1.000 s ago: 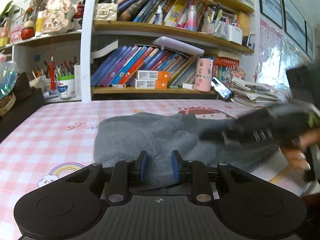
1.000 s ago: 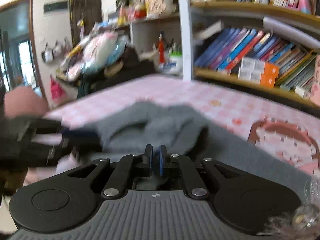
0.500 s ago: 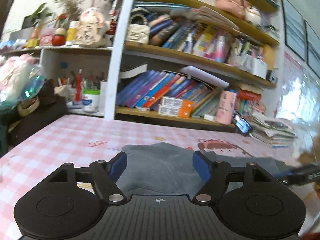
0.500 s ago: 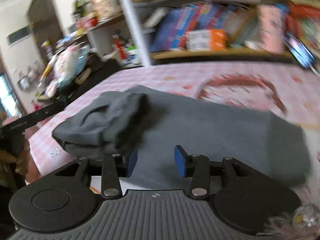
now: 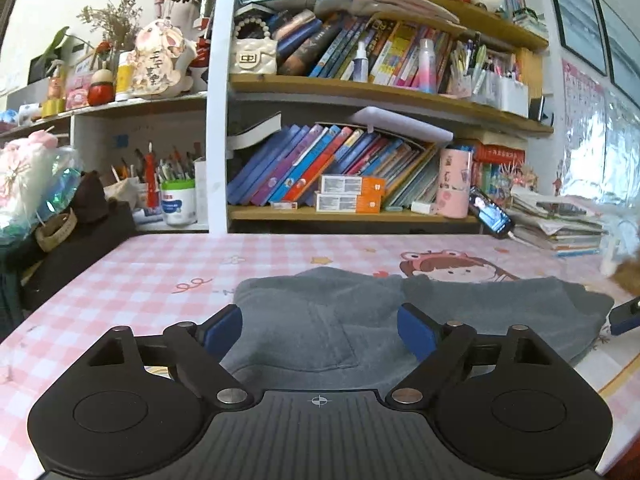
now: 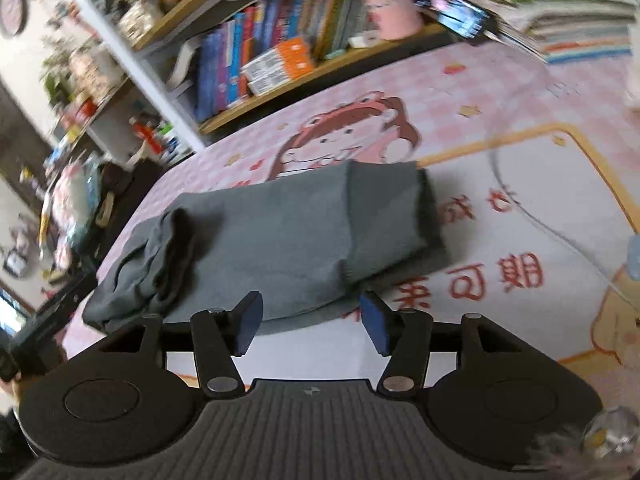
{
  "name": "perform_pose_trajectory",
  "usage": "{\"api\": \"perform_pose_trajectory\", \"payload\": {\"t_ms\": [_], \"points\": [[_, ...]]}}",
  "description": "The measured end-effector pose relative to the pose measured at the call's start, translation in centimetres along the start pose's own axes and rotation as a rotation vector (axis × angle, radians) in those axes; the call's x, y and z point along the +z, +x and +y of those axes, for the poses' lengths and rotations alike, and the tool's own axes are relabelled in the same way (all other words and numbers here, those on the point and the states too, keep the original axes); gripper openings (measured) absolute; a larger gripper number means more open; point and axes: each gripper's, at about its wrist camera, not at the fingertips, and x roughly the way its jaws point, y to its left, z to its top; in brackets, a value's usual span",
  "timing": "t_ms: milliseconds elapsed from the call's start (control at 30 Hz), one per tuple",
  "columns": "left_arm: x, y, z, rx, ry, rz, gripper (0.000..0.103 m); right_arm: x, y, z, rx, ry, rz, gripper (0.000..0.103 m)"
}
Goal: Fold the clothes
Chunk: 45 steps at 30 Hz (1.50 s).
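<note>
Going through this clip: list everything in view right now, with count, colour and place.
garment: one, grey, folded on the table, lying free.
table: one, pink checked cover with a cartoon girl.
bookshelf: one, wooden, behind the table, full of books.
orange boxes: two, stacked on the lowest shelf.
pink cup: one, right of the boxes.
phone: one, dark, propped beside the cup.
white handbag: one, middle shelf.
left gripper: black, blue pads, jaws opening, over the garment.
right gripper: same, jaws opening, gripping nothing.

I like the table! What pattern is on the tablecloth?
The tablecloth has pink and white checks with cartoon pictures, clearest in the left wrist view.
</note>
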Motion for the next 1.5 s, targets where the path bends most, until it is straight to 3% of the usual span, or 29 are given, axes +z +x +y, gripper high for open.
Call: {"api": "perform_pose_trajectory", "payload": {"t_ms": [233, 367, 467, 567, 600, 800, 1067, 1500], "points": [[0.1, -0.1, 0.0, -0.038, -0.02, -0.019, 0.088, 0.1, 1.3, -2.4, 0.043, 0.17, 0.041, 0.058], [-0.1, 0.1, -0.4, -0.065, -0.017, -0.022, 0.088, 0.6, 1.9, -2.9, 0.071, 0.245, 0.026, 0.058], [-0.2, 0.1, -0.6, -0.071, -0.005, -0.022, 0.088, 1.1, 2.5, -4.0, 0.094, 0.369, 0.0, 0.059], [-0.2, 0.0, -0.5, -0.065, 0.0, -0.027, 0.088, 1.4, 2.9, -4.6, 0.093, 0.465, -0.041, 0.05], [-0.3, -0.1, -0.3, -0.062, -0.006, -0.028, 0.088, 1.5, 2.8, -4.4, 0.098, 0.457, -0.063, 0.045], [-0.5, 0.1, 0.3, -0.056, -0.038, -0.022, 0.088, 2.8, 2.4, -2.6, 0.147, 0.363, -0.153, 0.046], [-0.7, 0.0, 0.1, -0.06, -0.012, -0.024, 0.088, 2.3, 3.5, -4.4, 0.08, 0.472, -0.09, 0.046], [-0.9, 0.1, 0.0, -0.058, 0.002, -0.019, 0.088, 4.1, 5.3, -5.2, 0.024, 0.466, -0.093, 0.052]]}}
